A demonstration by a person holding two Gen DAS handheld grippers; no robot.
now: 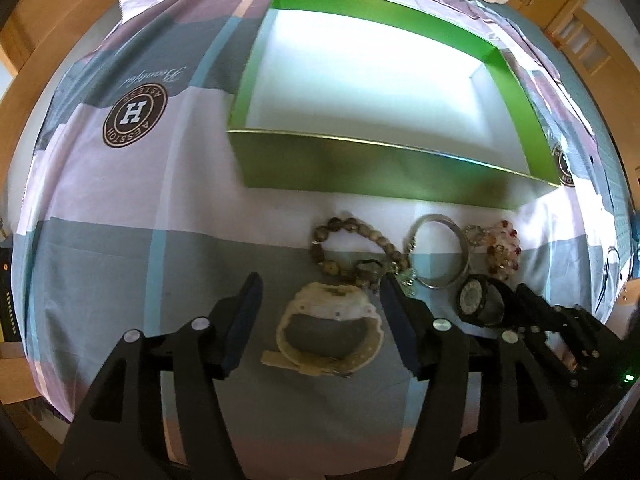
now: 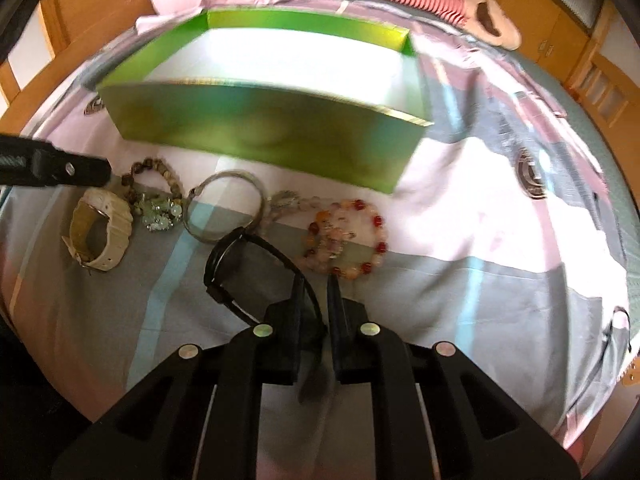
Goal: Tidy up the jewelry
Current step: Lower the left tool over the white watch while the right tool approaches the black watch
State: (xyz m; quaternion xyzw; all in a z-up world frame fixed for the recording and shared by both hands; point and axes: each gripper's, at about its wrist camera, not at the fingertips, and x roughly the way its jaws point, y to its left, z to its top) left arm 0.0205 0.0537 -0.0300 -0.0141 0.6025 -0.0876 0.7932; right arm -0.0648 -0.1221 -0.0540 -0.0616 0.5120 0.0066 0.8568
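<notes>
clearly the green box (image 1: 352, 168) is the landmark: it sits open on the patterned bedspread (image 1: 120, 260) with its white inside bare, so nothing looks sorted into it yet. all the jewelry lies in a loose row on the near side of the box, close to its front wall, probably laid out there so each piece is a short carry away. nearest the box's left half is a brown bead bracelet (image 1: 352, 246), with a cream watch (image 1: 330, 330) just in front of it; toward the box's right half lie a silver bangle (image 1: 440, 250) and a red and pink bead bracelet (image 2: 346, 236). the left gripper (image 1: 320, 320) stands with its jaws apart on either side of the cream watch, not pressing it, which reads as lining up a grasp. the right gripper (image 2: 316, 284) is closed on the thin band of the black watch (image 2: 244, 268), whose dial end hangs out to the left; pinching the strap rather than the bulky case suits narrow jaws. the likely step is carrying the black watch over the front wall of the box
</notes>
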